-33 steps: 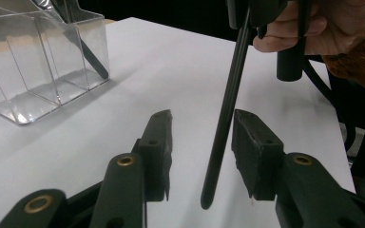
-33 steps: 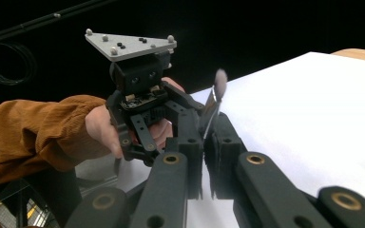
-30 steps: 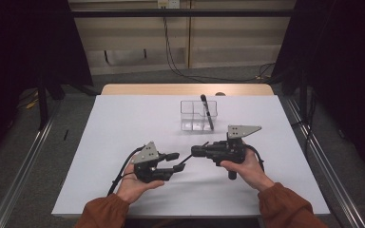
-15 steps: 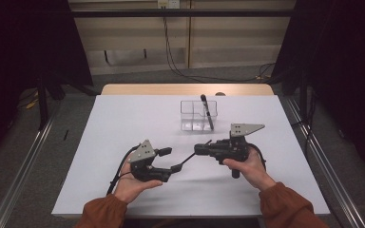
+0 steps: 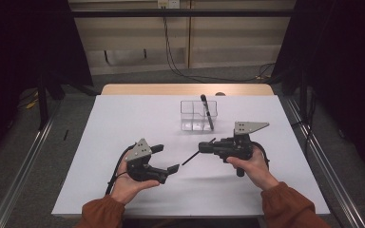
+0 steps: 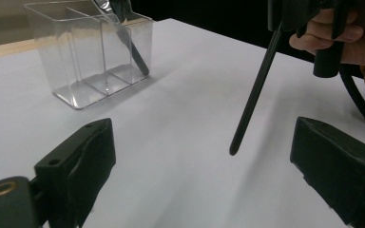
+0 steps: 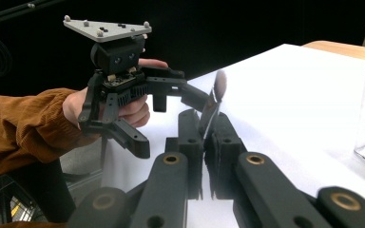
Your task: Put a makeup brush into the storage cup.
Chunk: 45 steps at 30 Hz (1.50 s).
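No legible text, label, brand, number or sign on anything in view.

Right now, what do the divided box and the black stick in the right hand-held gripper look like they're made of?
Divided box: clear, glossy rigid plastic, probably acrylic; the table shows through its walls and the edges catch bright highlights. Black stick: thin, straight and matte black, likely plastic or coated metal; the look leaves that open. Seen end-on in the right gripper view, its far end looks flat and slightly shiny. The right hand-held gripper is shut on it.
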Motion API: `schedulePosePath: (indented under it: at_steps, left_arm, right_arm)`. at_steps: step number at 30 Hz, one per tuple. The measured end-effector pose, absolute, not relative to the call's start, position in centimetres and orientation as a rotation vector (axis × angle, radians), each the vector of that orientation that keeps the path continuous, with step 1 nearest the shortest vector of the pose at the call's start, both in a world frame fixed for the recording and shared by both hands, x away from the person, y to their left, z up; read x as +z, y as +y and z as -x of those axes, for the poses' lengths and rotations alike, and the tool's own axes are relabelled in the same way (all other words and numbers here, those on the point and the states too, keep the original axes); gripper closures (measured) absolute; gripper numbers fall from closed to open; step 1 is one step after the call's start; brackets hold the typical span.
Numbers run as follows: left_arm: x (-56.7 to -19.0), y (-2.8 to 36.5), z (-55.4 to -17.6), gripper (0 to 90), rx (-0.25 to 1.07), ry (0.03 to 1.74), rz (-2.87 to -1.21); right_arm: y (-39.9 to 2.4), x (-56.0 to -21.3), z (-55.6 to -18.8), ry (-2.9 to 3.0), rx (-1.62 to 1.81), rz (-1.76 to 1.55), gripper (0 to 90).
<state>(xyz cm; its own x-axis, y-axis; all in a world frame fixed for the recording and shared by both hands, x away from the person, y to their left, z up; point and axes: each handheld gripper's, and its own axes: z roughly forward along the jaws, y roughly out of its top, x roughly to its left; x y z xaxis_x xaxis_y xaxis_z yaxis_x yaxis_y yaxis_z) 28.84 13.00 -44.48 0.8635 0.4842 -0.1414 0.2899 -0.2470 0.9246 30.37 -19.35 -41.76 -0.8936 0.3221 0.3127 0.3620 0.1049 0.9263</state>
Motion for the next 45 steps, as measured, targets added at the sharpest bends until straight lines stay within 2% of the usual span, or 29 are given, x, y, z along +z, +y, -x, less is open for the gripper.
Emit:
schedulePosePath:
  at_steps: [5,20,31,45]
  left_arm:
    - [-44.2,13.8,-28.7,2.2,0.222,0.564,-1.83]
    - [-44.0,15.9,-28.5,2.3,0.276,0.6,-1.816]
    - [-43.8,18.4,-28.1,2.1,0.371,0.645,-1.776]
    - [-44.4,21.3,-26.6,2.5,0.388,0.738,-1.738]
  right_arm:
    - [-19.8,-41.5,-30.5,-2.334,-1.927,0.742,86.3]
    - [-21.2,-41.0,-30.8,-2.401,-1.867,0.817,86.3]
    - [-22.2,-40.6,-31.4,-2.448,-1.829,0.865,86.4]
    - [-23.3,-40.5,-32.4,-2.487,-1.773,0.93,86.4]
